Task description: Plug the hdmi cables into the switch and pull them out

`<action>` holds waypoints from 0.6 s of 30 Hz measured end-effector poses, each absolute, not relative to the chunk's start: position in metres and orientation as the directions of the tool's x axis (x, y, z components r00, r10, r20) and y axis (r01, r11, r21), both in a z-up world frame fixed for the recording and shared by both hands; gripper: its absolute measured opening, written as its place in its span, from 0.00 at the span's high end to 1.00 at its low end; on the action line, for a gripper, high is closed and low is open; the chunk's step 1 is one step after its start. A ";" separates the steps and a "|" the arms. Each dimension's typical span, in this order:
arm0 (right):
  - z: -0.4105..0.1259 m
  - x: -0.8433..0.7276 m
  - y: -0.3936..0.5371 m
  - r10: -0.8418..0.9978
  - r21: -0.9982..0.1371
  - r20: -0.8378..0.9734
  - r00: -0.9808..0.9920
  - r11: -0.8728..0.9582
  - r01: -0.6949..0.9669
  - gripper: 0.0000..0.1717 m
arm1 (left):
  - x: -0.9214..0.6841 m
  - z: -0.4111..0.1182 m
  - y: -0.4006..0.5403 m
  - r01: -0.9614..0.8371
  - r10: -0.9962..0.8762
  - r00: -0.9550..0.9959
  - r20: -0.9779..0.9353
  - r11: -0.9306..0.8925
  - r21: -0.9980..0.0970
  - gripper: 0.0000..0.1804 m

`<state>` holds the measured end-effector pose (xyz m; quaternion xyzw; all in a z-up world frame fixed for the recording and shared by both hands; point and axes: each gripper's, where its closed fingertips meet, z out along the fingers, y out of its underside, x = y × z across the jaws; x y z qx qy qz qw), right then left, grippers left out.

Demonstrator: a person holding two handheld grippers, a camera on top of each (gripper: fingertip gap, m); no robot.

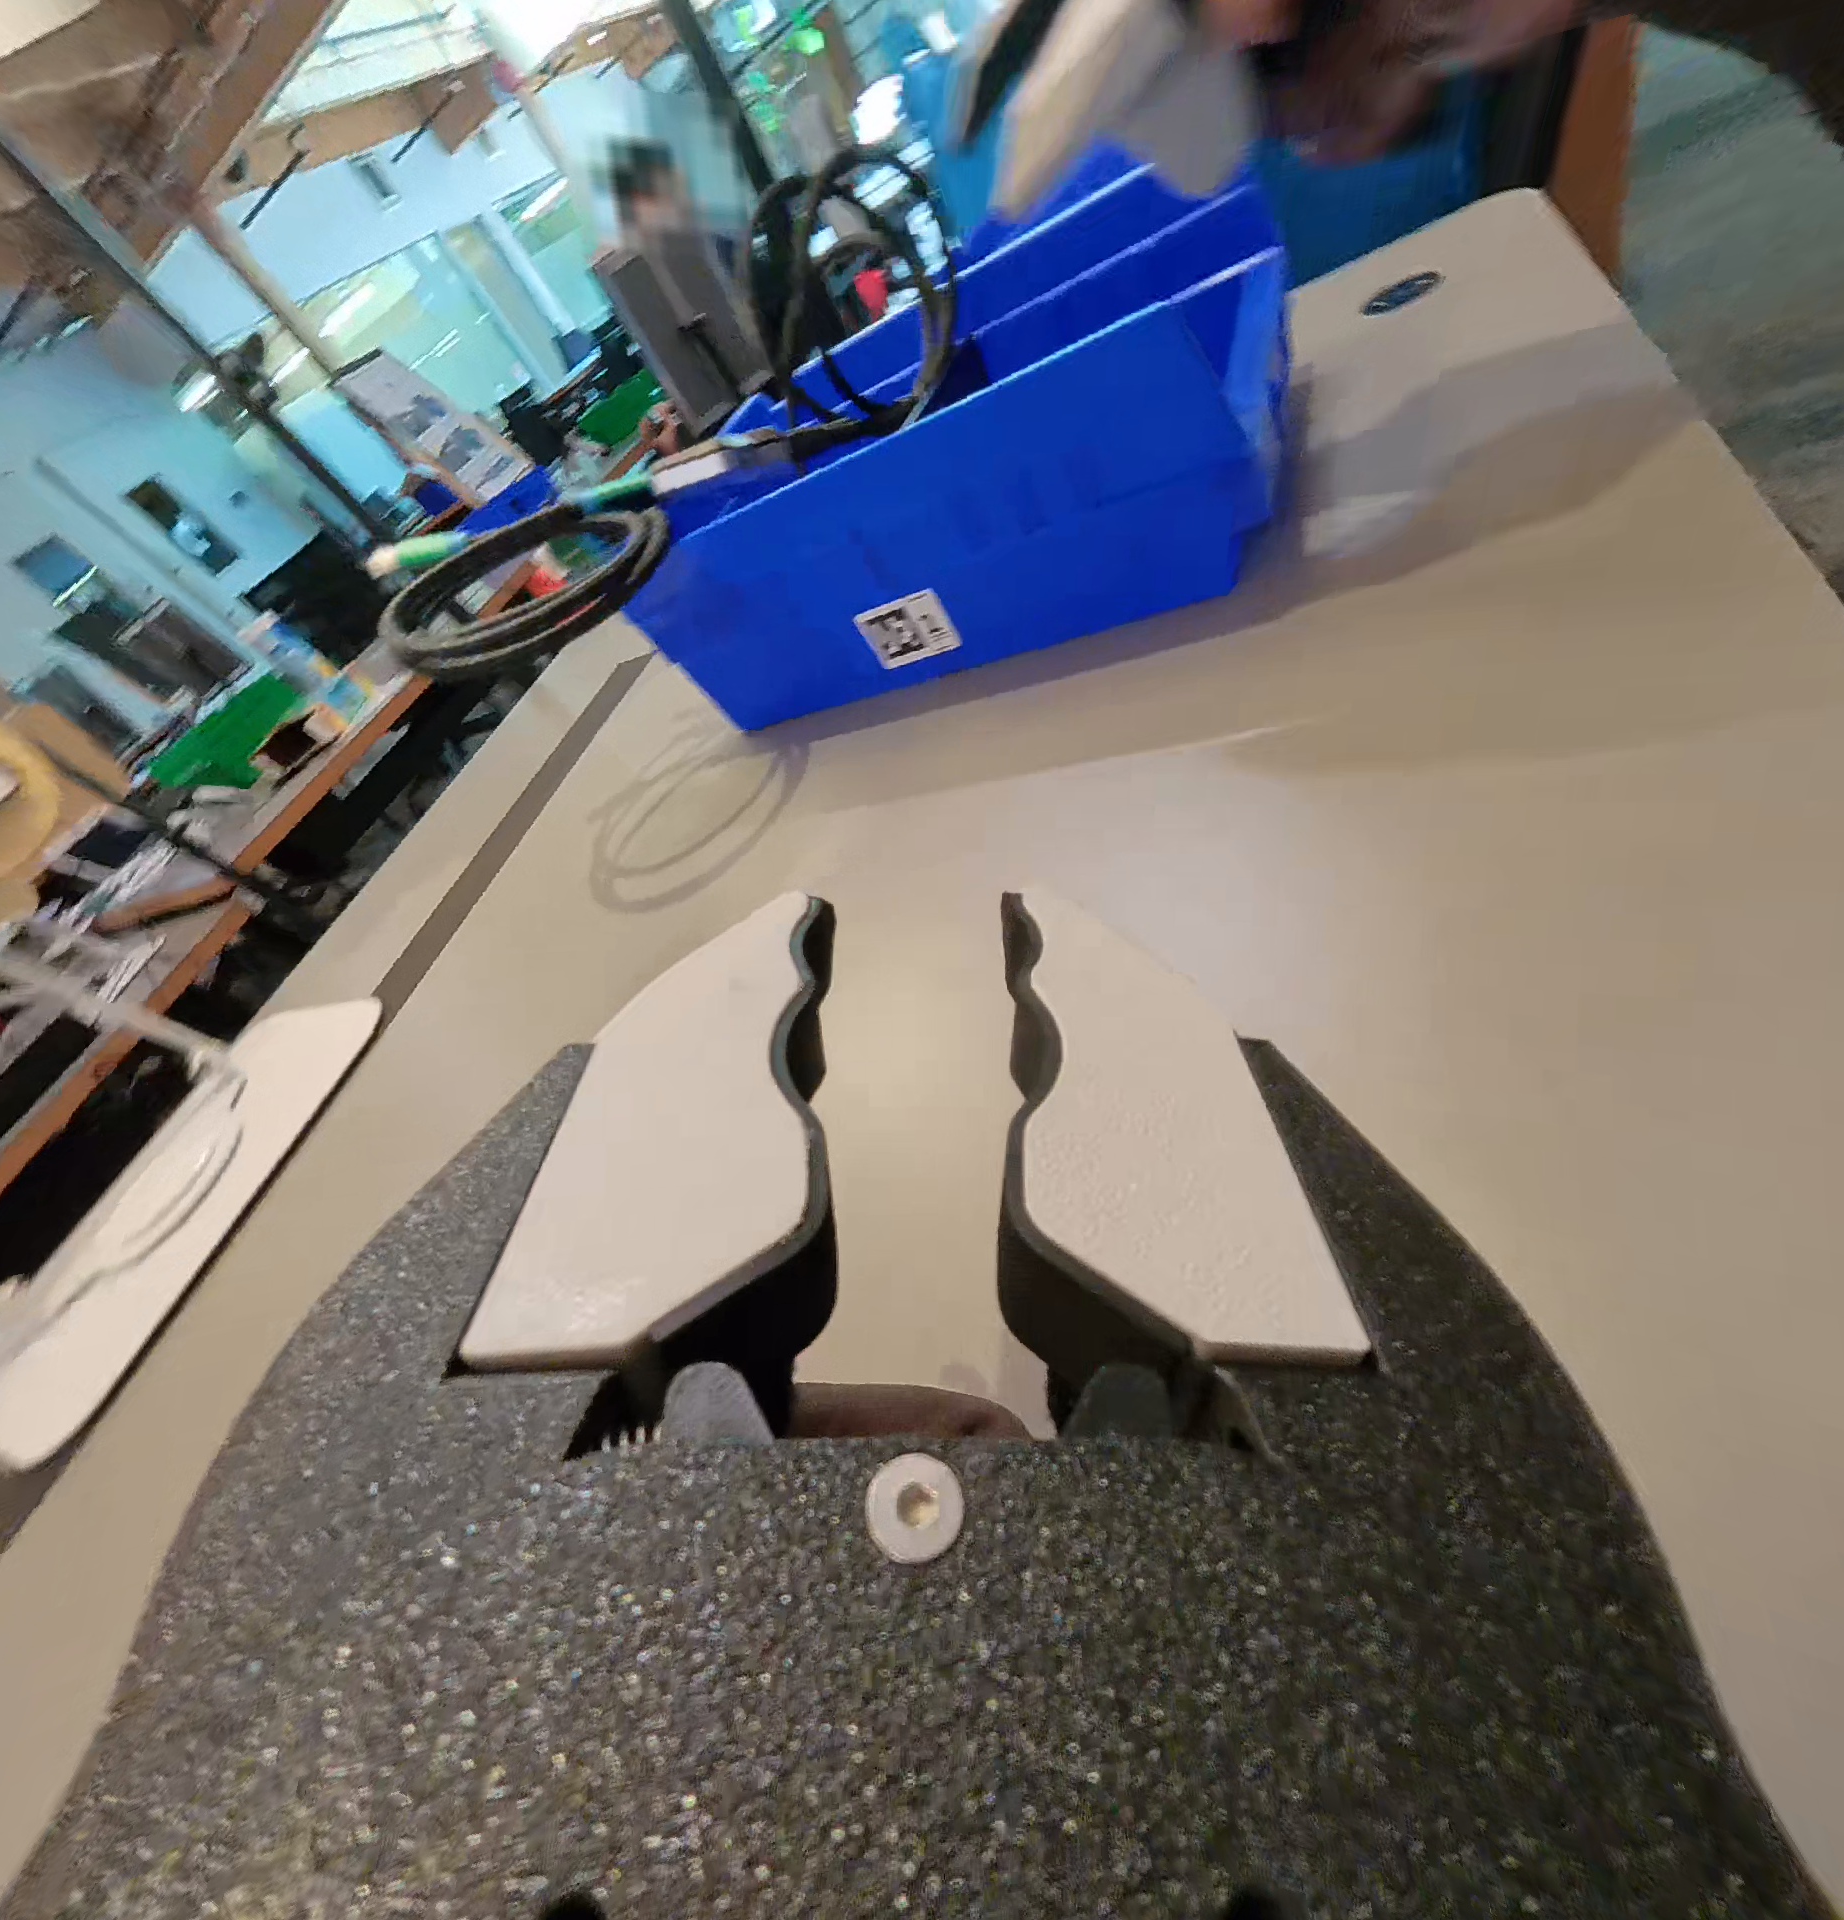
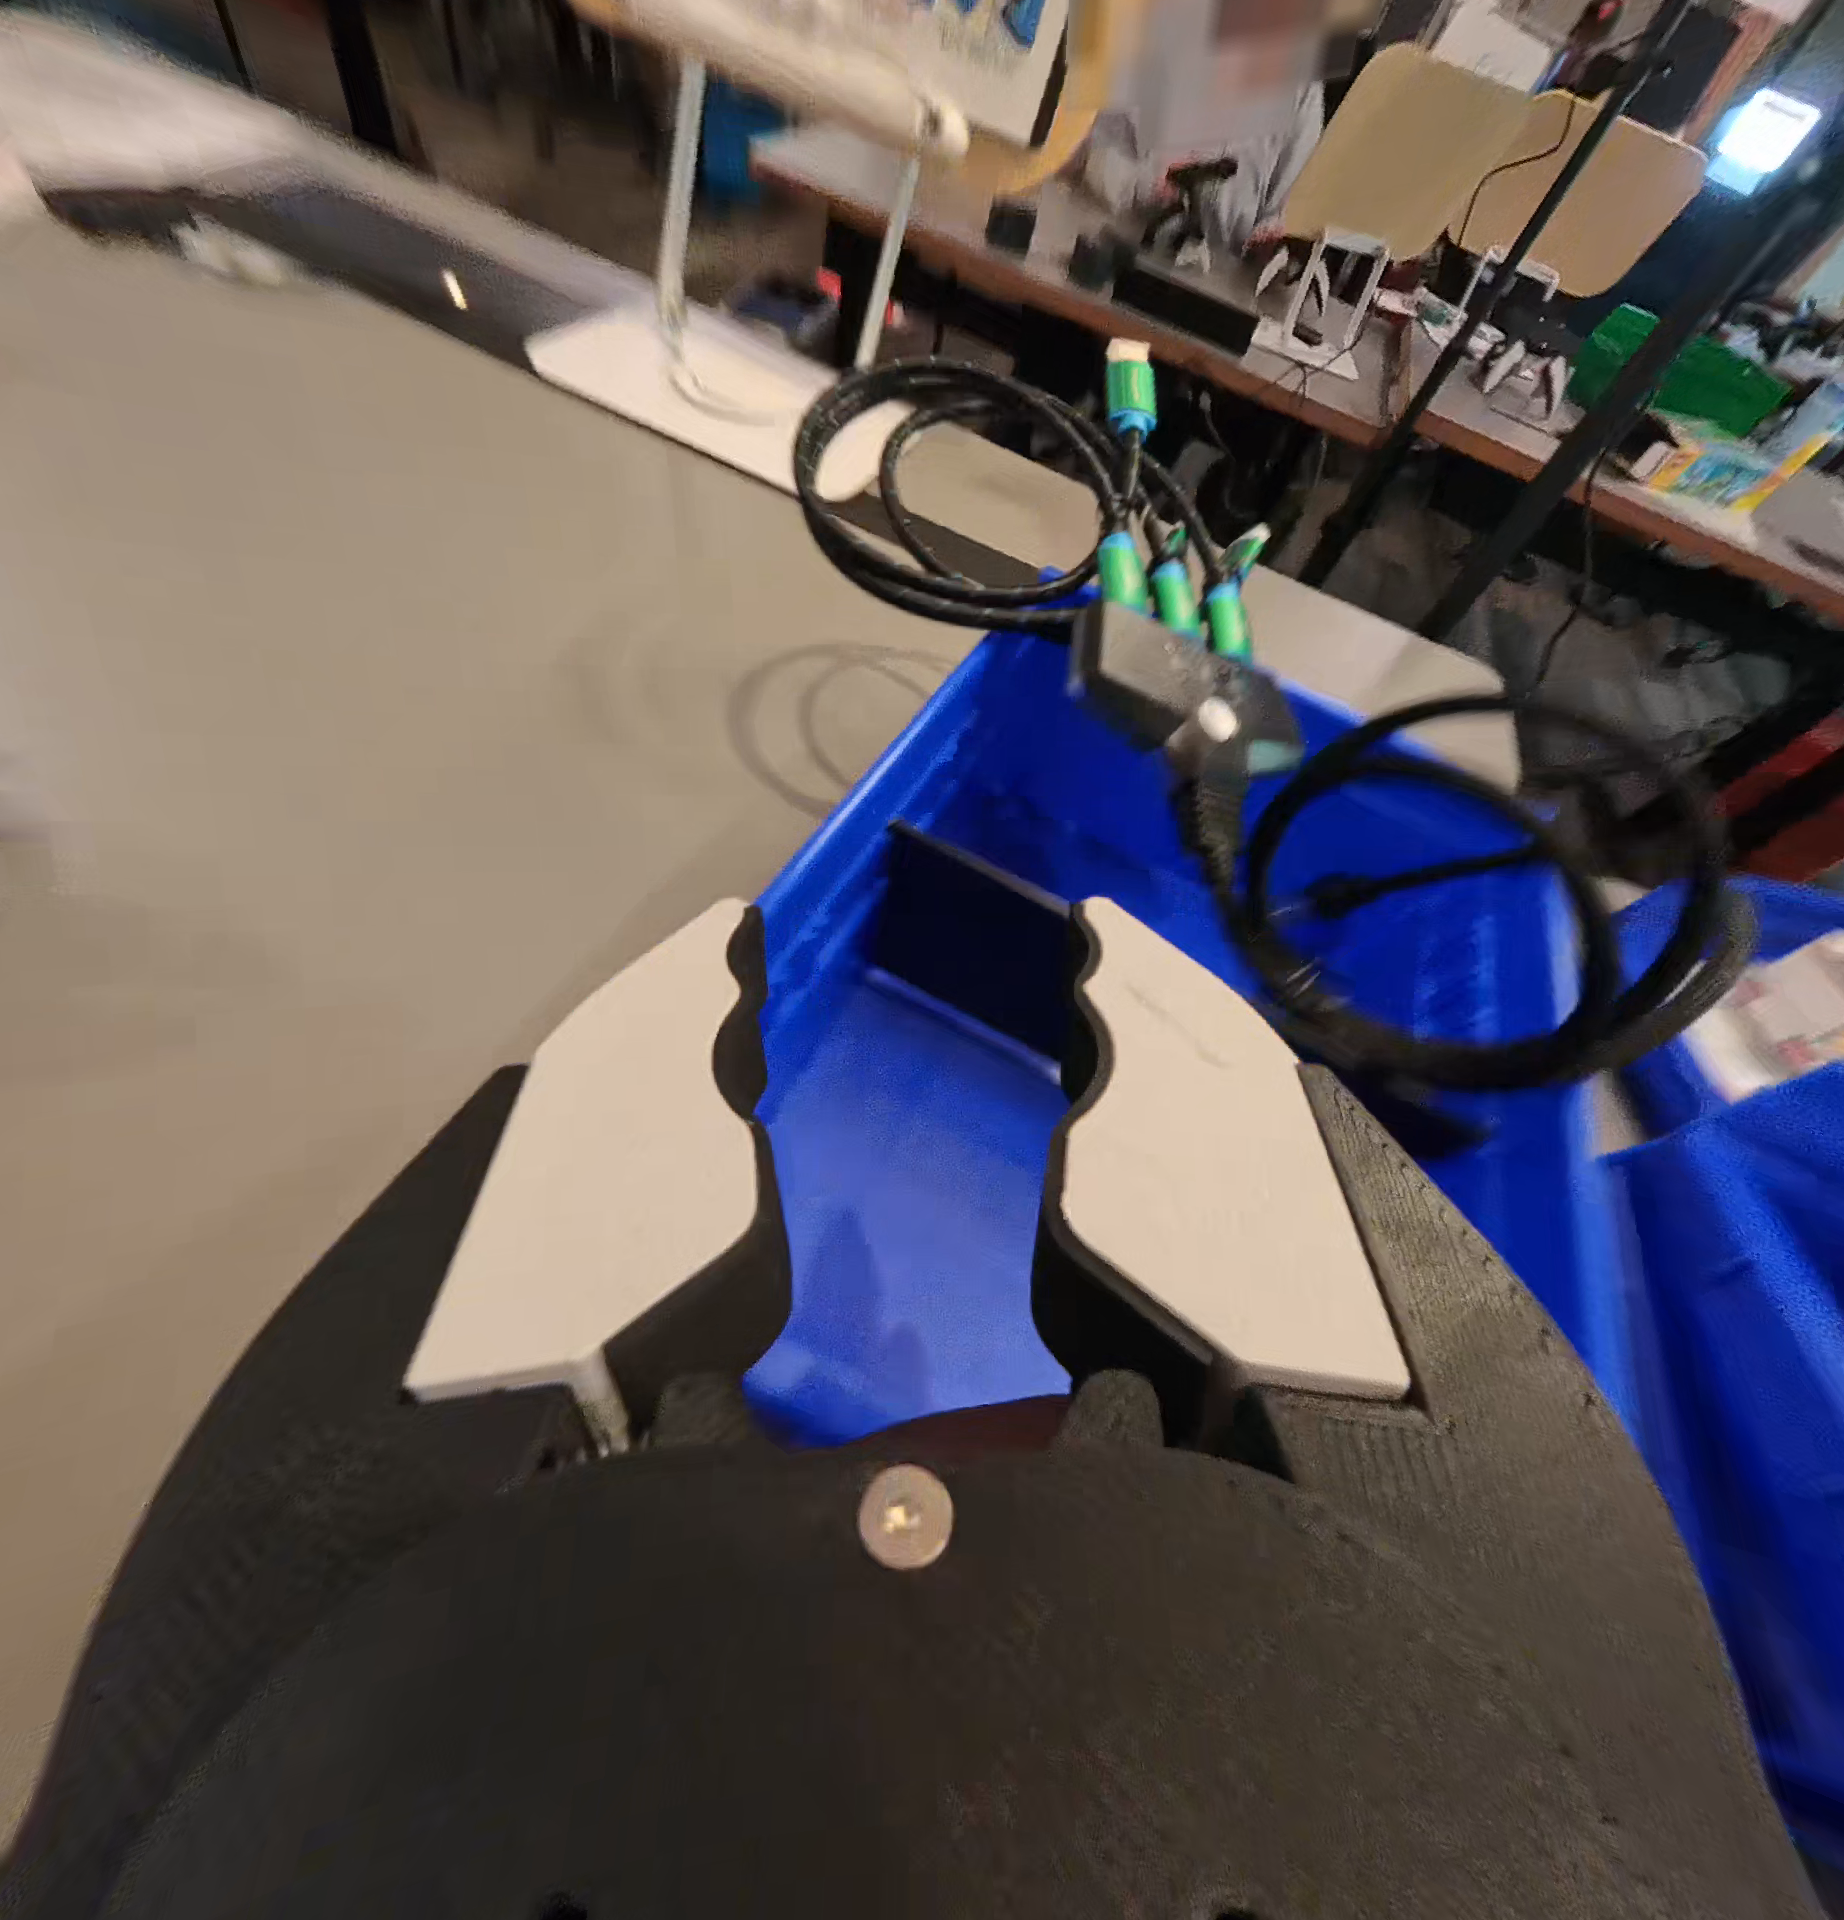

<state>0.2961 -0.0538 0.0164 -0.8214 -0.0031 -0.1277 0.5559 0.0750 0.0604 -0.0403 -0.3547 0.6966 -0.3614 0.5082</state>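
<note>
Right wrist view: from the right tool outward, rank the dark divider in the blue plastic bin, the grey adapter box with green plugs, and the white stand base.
1. Dark divider, just beyond the tool's tips.
2. Grey adapter box, farther right, above the bin.
3. White stand base, far left on the table.

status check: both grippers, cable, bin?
Left gripper open, nothing between its fingers, over bare table. Right gripper open, empty, above blue bin. Black cable bundle in the air over the bin's far end, touching neither gripper.

A grey table [image 1: 1313,831] stands in a bright workshop with glass walls [image 1: 378,291], cluttered wooden benches [image 2: 1520,416] and pale chairs [image 2: 1417,145].
</note>
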 end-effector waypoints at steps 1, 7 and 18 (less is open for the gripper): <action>0.010 0.288 -0.063 -0.167 -0.942 0.143 0.975 -0.324 0.083 0.68 | 0.070 -0.039 0.067 -0.146 -0.881 -0.188 -0.433 0.461 -0.875 0.81; -0.044 0.268 -0.094 -0.315 -0.964 -0.003 0.949 -0.252 -0.086 0.54 | 0.006 -0.043 0.122 -0.265 -0.921 0.217 -0.323 0.263 -0.928 0.78; -0.039 0.251 -0.080 -0.358 -0.958 0.125 0.925 -0.285 0.019 0.45 | -0.234 0.017 0.229 -0.406 -0.440 0.801 -0.406 0.099 -0.909 0.73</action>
